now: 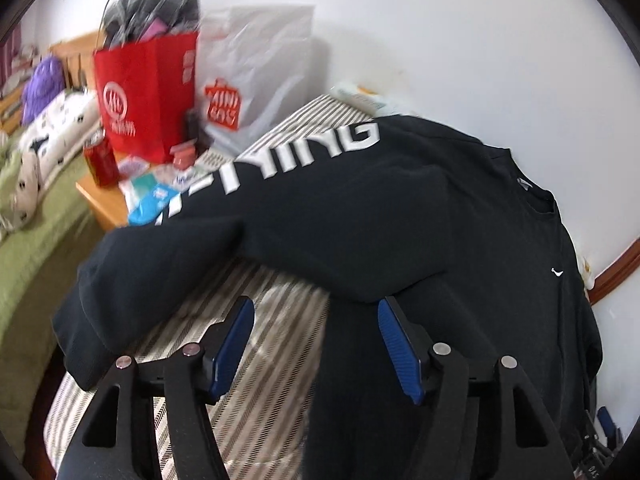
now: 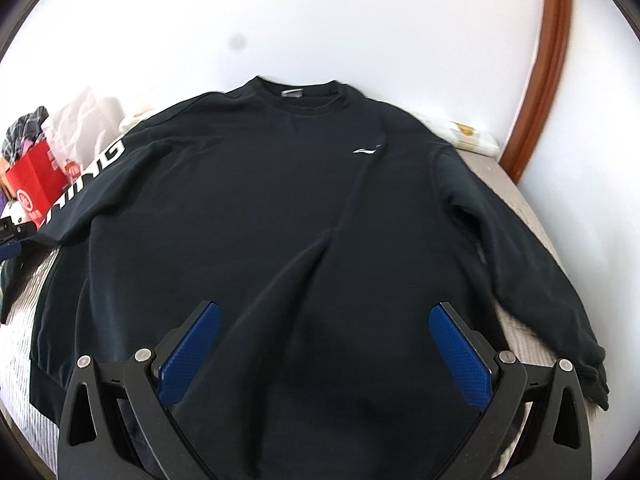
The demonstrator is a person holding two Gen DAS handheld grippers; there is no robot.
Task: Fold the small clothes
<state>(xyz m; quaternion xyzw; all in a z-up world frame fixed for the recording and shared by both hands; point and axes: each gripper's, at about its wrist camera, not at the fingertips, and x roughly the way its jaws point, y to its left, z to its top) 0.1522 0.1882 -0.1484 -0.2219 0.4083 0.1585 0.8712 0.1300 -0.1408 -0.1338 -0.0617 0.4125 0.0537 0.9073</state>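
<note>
Red bag (image 1: 146, 96) beside black sweatshirt (image 1: 400, 216)

Two fisheye views look forward and steeply down, each from just behind its own blue-padded fingers. The left wrist camera sits close over the left side of a black sweatshirt (image 1: 400, 216), facing its lettered sleeve and a red bag (image 1: 148, 96). The right wrist camera looks along the sweatshirt toward the white wall (image 2: 320, 20). Both views share the sweatshirt, sleeve lettering and red bag.

Surface: striped bed cover (image 1: 280, 292) beneath my grippers.
Lying on it: black sweatshirt (image 2: 260, 200), spread flat, front up.
</note>
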